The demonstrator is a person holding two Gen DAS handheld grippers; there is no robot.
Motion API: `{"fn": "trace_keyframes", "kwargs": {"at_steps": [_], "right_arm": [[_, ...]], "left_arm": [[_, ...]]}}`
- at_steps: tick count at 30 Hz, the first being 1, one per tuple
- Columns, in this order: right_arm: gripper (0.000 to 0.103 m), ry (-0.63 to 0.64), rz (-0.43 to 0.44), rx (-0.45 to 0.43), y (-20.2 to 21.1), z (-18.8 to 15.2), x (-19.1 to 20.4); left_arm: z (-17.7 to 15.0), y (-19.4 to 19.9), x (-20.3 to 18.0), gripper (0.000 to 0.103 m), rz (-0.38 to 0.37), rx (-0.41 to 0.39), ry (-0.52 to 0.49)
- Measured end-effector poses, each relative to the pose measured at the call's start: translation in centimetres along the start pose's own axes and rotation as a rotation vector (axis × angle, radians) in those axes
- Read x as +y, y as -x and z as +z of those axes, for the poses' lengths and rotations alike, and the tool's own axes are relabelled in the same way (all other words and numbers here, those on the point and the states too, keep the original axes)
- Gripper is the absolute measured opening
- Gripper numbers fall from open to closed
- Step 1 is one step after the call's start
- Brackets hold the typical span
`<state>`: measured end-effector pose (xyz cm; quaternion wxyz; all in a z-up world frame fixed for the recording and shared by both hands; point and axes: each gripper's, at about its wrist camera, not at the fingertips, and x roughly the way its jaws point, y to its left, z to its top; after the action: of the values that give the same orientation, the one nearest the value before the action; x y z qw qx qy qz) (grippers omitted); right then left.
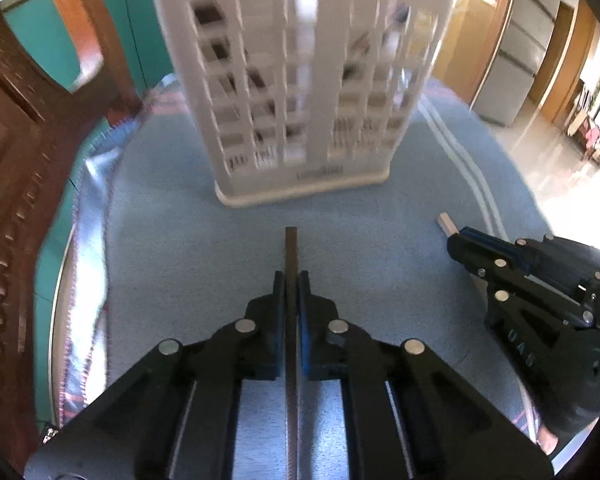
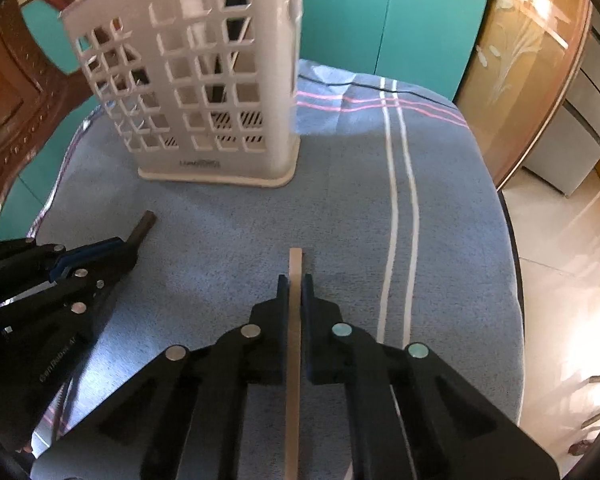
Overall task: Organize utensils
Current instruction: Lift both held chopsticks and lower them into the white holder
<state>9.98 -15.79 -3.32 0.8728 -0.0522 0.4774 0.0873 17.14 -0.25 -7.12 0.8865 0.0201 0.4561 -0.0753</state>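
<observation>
Already both sticks are gripped: the left gripper (image 1: 291, 276) has its fingers clamped on a dark brown square chopstick (image 1: 291, 248), and the right gripper (image 2: 295, 280) on a pale wooden chopstick (image 2: 295, 264). Each chopstick points lengthwise ahead toward the white perforated plastic utensil basket (image 1: 300, 80) standing upright on the blue-clothed table (image 2: 340, 208); the left sits nearer.

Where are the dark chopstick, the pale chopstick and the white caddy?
dark chopstick (image 1: 291, 252), left wrist view, bare tip ahead of the pads.
pale chopstick (image 2: 295, 264), right wrist view, tip end.
white caddy (image 2: 220, 170), right wrist view, base rim.
</observation>
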Motion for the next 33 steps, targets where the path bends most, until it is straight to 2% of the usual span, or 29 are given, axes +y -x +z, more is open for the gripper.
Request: {"fn": "trace_keyframes", "kwargs": {"at_steps": [3, 8, 13, 23, 28, 33], "right_arm": [[0.007, -0.049, 0.031, -0.100, 2.6, 0.4, -1.1], [0.007, -0.124, 0.081, -0.230, 7.3, 0.4, -2.6], [0.007, -0.153, 0.155, -0.306, 11.7, 0.5, -3.1], [0.007, -0.135, 0.199, -0.454, 20.5, 1.1, -3.4], [0.007, -0.160, 0.238, -0.510, 23.5, 3.5, -4.2], [0.007, -0.134, 0.240, -0.605, 27.4, 8.8, -3.9]], "left_arm": [[0.0, 2.2, 0.2, 0.007, 0.008, -0.081, 0.005], [-0.4, 5.8, 0.6, 0.007, -0.031, -0.166, 0.036], [-0.3, 10.3, 0.4, 0.007, -0.052, -0.261, 0.052], [0.3, 17.2, -0.7, 0.007, -0.097, -0.360, 0.060], [3.5, 21.7, 0.3, 0.007, -0.122, -0.442, 0.042], [9.2, 25.7, 1.4, 0.007, -0.131, -0.526, 0.021]]}}
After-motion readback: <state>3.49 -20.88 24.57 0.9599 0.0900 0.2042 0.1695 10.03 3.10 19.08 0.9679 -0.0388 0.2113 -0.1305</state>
